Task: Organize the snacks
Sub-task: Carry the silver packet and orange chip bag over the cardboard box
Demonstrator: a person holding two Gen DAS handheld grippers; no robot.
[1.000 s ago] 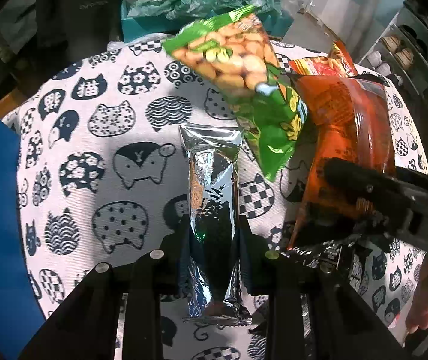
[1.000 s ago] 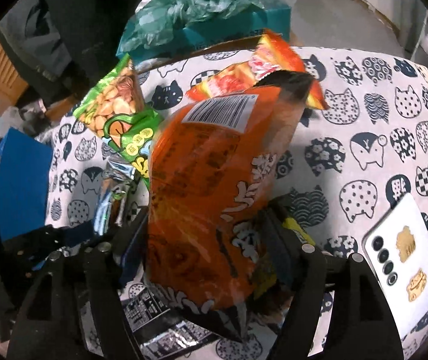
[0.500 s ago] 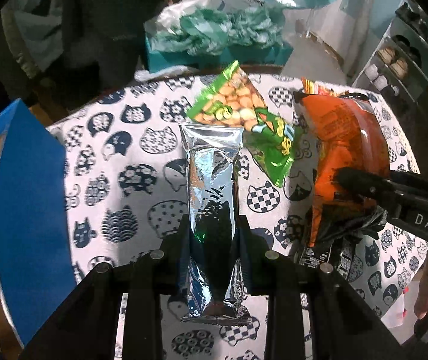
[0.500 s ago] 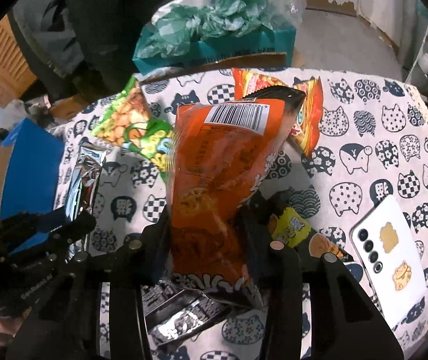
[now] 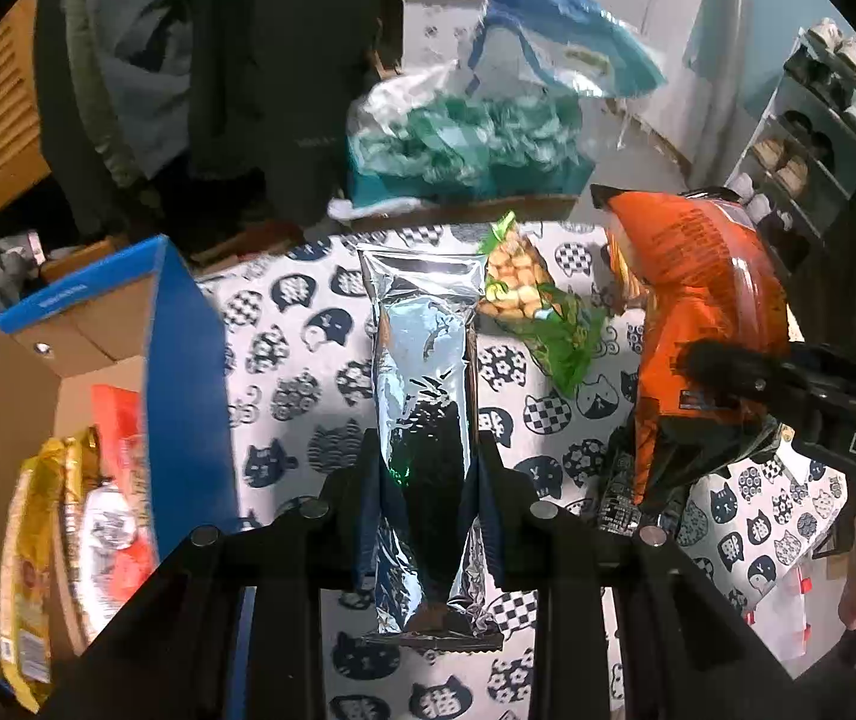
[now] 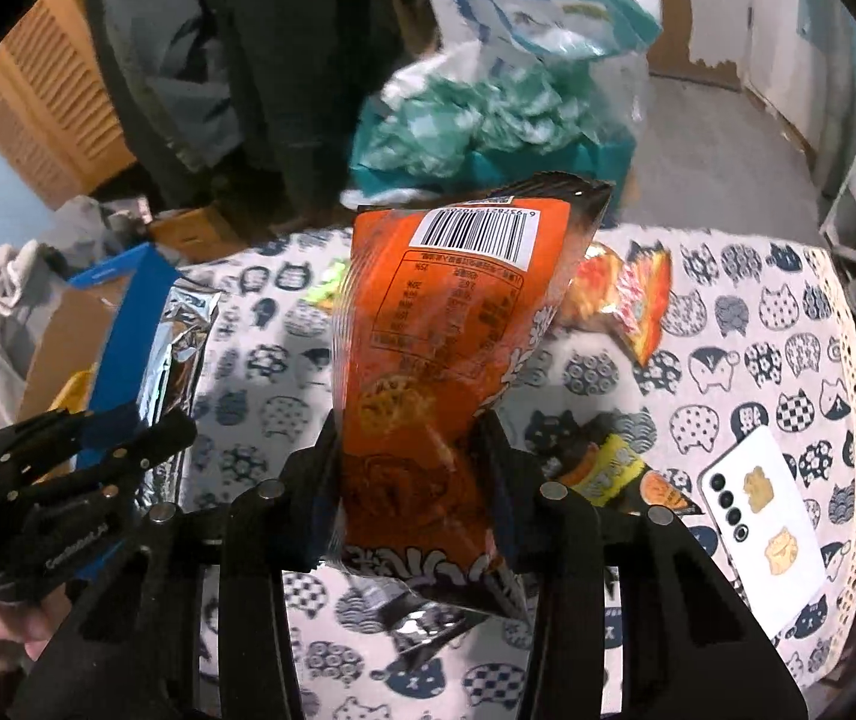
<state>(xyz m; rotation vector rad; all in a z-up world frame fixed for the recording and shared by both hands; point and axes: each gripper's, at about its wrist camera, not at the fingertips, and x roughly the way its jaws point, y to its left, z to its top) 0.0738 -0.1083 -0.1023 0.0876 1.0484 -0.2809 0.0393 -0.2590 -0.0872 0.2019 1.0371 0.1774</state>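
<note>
My left gripper [image 5: 428, 468] is shut on a long silver foil snack pack [image 5: 425, 360] and holds it lifted above the cat-print tablecloth [image 5: 302, 360]. My right gripper [image 6: 413, 450] is shut on an orange snack bag [image 6: 445, 330] with a barcode at its top, also lifted. The orange bag shows at the right of the left wrist view [image 5: 697, 300], the silver pack at the left of the right wrist view [image 6: 179, 348]. A blue cardboard box [image 5: 182, 372] at the left holds yellow and red snack packs [image 5: 98, 498].
A green peanut bag [image 5: 523, 300] and a red-orange bag [image 6: 631, 300] lie at the table's far side. A yellow-black pack [image 6: 613, 468], a dark foil pack [image 6: 422, 624] and a white phone [image 6: 763, 528] lie near the front right. Teal bags [image 5: 463, 138] sit behind the table.
Both grippers have lifted and drawn back with their packs. The blue box with snacks has come into view at the left, and the table looks farther away.
</note>
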